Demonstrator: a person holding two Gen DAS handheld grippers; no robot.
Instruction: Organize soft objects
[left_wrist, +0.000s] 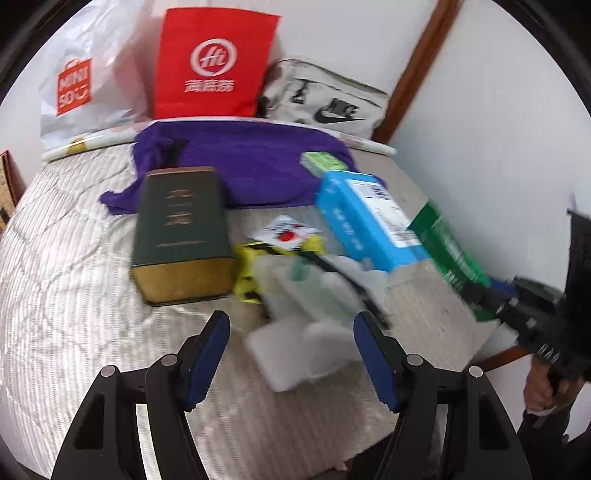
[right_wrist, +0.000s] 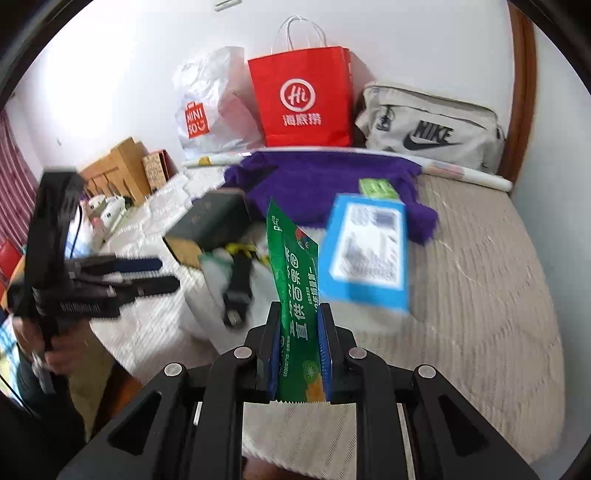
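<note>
The right tongs (right_wrist: 300, 325) were squeezed on a green packet (right_wrist: 293, 269), held up off the bed (right_wrist: 480, 295) — probably so it could go somewhere tidy. The left tongs (left_wrist: 291, 332) were wide apart and held nothing. Just ahead of them lay a white pack (left_wrist: 295, 354) — maybe the next thing to grab

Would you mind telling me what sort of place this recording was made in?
Most likely a bedroom at home: the items lie on a quilted mattress set in a white-walled corner, with a red paper shopping bag and a grey Nike bag propped against the wall at its far end.
</note>
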